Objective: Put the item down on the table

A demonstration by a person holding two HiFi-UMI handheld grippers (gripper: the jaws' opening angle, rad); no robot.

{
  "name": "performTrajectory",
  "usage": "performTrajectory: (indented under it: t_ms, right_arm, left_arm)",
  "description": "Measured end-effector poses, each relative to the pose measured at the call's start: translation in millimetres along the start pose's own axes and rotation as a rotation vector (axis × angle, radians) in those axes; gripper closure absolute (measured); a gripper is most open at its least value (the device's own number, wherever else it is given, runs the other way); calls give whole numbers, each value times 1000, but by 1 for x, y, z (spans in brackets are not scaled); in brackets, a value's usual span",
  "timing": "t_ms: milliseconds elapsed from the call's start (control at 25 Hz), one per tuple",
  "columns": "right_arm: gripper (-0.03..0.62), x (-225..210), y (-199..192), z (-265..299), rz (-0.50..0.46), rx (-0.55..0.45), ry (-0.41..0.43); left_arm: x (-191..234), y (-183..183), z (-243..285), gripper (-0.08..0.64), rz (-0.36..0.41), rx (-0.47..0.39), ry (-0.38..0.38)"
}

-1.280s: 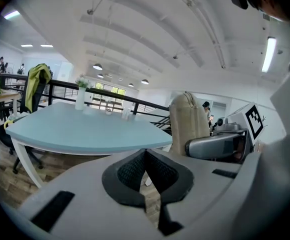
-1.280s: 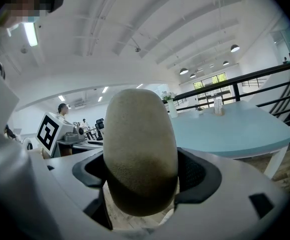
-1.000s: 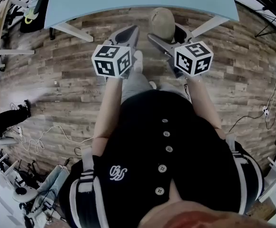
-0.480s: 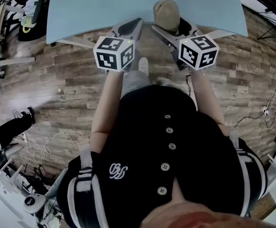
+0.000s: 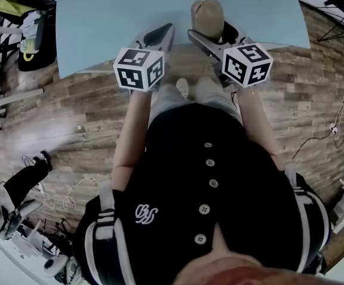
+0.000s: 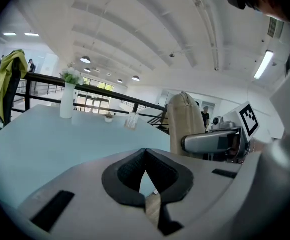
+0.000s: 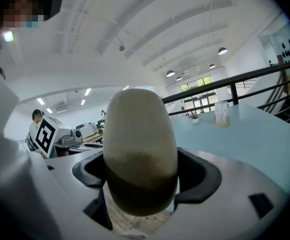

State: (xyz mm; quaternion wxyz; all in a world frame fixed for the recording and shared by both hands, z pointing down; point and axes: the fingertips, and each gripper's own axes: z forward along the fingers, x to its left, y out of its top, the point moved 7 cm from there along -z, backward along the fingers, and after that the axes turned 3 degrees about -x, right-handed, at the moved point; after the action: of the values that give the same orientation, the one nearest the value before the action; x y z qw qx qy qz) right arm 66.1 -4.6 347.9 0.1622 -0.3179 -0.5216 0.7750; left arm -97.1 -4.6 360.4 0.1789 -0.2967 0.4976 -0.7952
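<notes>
- The right gripper is squeezed tight around the item, a tan thing shaped like an egg.
- In the right gripper view the item stands up tall between the two dark pads, and its round top pokes out above them.
- From the head view the item sits over the near edge of the light blue table. I cannot tell if it touches the table.
- The left gripper is closed with nothing in it. In its own view the jaw tips meet and only a small hole shows between the dark pads.
- The left gripper is just beside the right one, and both point at the table.
- Each gripper has a cube with black and white squares.
- A white vase with a small plant stands far back on the table.
- A brown wood floor is under the person.
</notes>
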Motion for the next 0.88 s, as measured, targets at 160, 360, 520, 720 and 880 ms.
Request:
performTrajectory:
  t_ms: [160, 360, 520, 720, 880]
  right_arm:
    - [187, -6, 2, 1, 8, 2, -28]
    - [187, -13, 4, 11, 8, 1, -38]
    - [187, -20, 7, 18, 15, 1, -30]
    - [187, -32, 17, 34, 11, 11, -20]
    - [187, -45, 23, 55, 14, 22, -4]
  left_arm:
    - [6, -5, 7, 551, -26, 6, -12]
    - [17, -5, 15, 551, -44, 8, -10]
    - [21, -1, 22, 551, -45, 9, -3]
    - [32, 9, 35, 551, -65, 6, 13]
    - [45, 15, 51, 551, -74, 23, 22]
